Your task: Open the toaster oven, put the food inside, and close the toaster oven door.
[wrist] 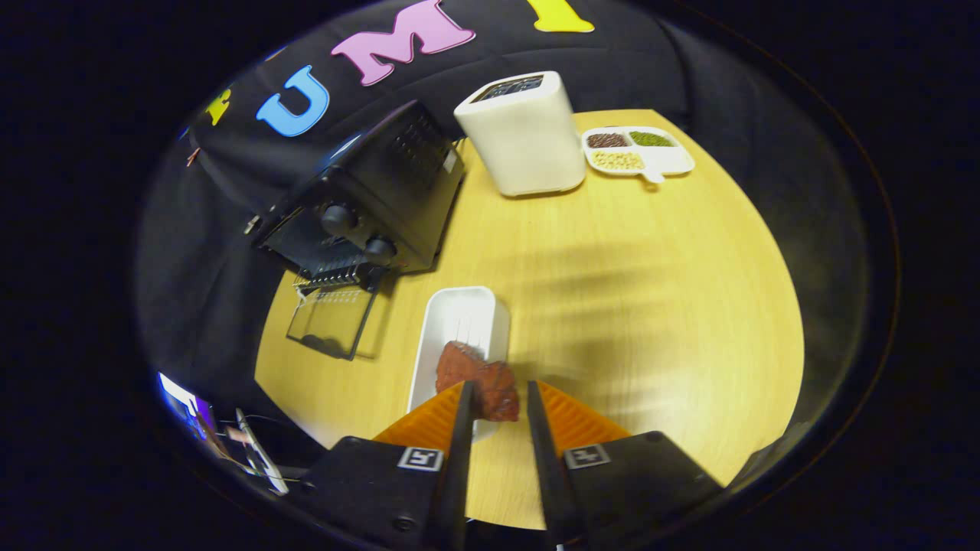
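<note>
A reddish-brown piece of food point(463, 366) sits between my fingertips, over the near end of a white oblong tray point(463, 314). My gripper point(498, 386) is shut on the food, one finger pressing each side of its right part. Beyond the tray and to the left stands the black toaster oven point(367, 199) with two knobs. Its glass door point(333, 321) is folded down flat onto the table, and the wire rack edge shows at the mouth.
A tall white appliance point(524, 134) stands at the back of the yellow wooden table point(651, 306). A white divided dish point(639, 149) with beans and grains lies to its right. The table's edge runs close to the oven's left side.
</note>
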### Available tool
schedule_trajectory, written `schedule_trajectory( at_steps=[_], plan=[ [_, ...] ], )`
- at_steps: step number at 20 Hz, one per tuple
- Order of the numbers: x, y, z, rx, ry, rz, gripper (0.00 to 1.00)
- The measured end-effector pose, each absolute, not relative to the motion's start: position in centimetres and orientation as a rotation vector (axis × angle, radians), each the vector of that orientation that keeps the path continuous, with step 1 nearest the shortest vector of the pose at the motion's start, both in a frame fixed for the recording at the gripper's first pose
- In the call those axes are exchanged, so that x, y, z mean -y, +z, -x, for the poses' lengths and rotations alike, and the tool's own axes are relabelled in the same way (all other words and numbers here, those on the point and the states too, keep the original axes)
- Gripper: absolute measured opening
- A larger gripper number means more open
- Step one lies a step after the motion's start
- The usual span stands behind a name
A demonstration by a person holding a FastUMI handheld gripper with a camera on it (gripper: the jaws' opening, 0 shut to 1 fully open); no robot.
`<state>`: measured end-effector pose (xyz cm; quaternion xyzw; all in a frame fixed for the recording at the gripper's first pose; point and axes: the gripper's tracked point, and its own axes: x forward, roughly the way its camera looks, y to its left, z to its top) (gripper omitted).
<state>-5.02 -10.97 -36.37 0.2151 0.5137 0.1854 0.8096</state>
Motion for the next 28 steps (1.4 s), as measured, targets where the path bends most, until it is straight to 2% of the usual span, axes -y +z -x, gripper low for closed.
schedule_trajectory(
  at_steps=[2, 4, 9, 13, 22, 28],
  plan=[
    [9.8, -35.1, 5.0, -1.093, 0.433, -0.538, 0.22],
    [10.4, -34.6, 4.8, -1.064, 0.430, -0.511, 0.14],
    [11.3, -31.7, 4.2, -0.969, 0.401, -0.446, 0.14],
    [10.3, -26.7, 3.4, -0.850, 0.388, -0.426, 0.14],
    [-2.0, -18.9, 4.8, -0.716, 0.505, -0.455, 0.14],
    [-10.5, -18.8, 4.4, -0.719, 0.536, -0.495, 0.14]
  ],
)
